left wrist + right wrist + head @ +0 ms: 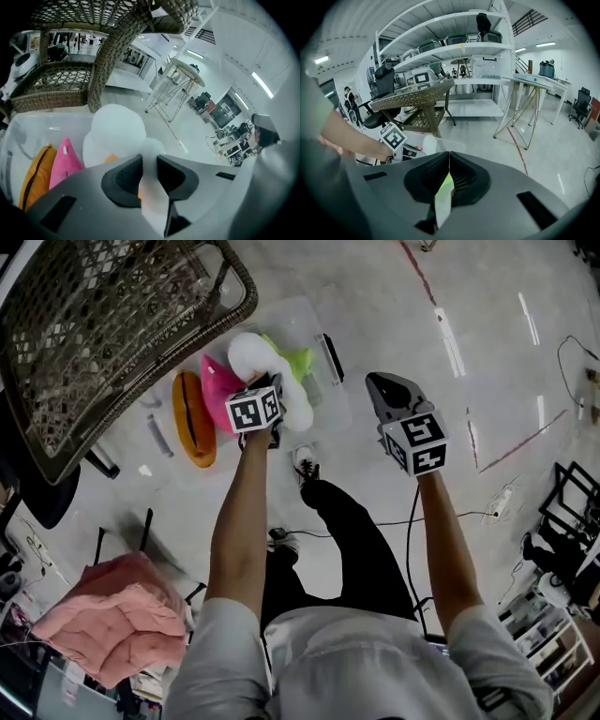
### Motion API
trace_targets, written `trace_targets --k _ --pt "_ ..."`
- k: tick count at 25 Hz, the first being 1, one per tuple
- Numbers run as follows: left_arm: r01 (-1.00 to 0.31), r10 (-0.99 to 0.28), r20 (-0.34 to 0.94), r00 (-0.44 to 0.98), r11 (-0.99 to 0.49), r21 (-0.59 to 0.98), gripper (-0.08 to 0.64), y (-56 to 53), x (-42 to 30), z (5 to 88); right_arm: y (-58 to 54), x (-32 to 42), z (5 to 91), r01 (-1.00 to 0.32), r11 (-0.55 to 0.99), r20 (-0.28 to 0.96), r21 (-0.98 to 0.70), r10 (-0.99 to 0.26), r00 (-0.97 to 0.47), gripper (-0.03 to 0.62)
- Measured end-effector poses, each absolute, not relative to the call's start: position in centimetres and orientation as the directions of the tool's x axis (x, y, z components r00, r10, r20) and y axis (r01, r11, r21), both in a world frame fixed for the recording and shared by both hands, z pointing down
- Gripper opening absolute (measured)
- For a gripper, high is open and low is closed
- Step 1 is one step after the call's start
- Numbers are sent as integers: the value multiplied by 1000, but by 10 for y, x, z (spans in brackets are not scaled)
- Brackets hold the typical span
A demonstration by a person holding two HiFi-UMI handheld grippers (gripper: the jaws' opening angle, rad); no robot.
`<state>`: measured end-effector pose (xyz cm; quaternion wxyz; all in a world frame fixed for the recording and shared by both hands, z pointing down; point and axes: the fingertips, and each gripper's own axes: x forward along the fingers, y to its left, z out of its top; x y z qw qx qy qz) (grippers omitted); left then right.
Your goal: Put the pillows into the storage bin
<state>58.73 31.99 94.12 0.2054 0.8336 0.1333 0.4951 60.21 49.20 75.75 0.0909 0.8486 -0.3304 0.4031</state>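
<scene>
Left tongs [149, 160] clamped on a fold of the white pillow [261, 357]; white fabric fills the gap between the pads. Right tongs [449, 158] clenched, pads meeting at the tips, nothing in them.

Landmark = bin [309, 307], a clear tub on the floor [487, 296].
- white pillow: over the bin's middle, on top of the other pillows. Can't tell if it rests on them or hangs from the tongs.
- pink pillow [216, 385]: in the bin, just left of the white one, touching it.
- orange pillow [190, 418]: at the bin's left end, standing on edge, against the pink one.
- green pillow [297, 359]: in the bin toward the far side, part hidden by the white one.
- left tongs: at the bin's near edge, angled down into it.
- right tongs: outside the bin, off its right end, over bare floor.
- wicker chair [103, 324]: just left of the bin, overhanging that end.
- pink cushion [117, 615]: well apart from the bin, near-left.
</scene>
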Motion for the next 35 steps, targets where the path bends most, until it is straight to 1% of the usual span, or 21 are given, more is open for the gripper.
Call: trace_targets --k 1,5,9,12,17,21,25,30,32,35 --pt "25 427 763 485 -879 477 104 323 597 945 495 604 762 -634 -766 747 -108 -483 457 28" --pt "37 451 736 505 -863 504 202 339 624 948 506 603 770 -615 -782 762 -104 -460 456 28" --pt "64 448 739 503 -872 485 246 340 628 935 507 602 764 -605 -790 769 -96 -445 458 28" --pt "85 448 744 495 -877 472 282 333 615 923 499 603 752 -614 -785 759 -84 -449 471 28" --pt "62 441 730 522 -873 484 282 311 578 888 478 595 718 -643 -764 741 -54 -462 487 28" --pt "16 391 680 620 -873 488 281 278 559 833 457 588 680 -689 -725 715 -6 -485 504 29" --pt "14 317 615 722 -895 445 267 237 534 755 433 573 631 -725 -688 676 40 -516 526 29" --pt "-14 182 522 834 -937 349 228 159 465 644 385 524 561 -779 -616 623 115 -566 540 29" --pt "-51 99 487 868 -957 286 212 123 427 599 357 500 529 -813 -569 578 126 -624 526 29" --pt "-150 -47 420 906 -965 216 179 65 360 534 308 466 481 -863 -491 489 117 -728 481 31"
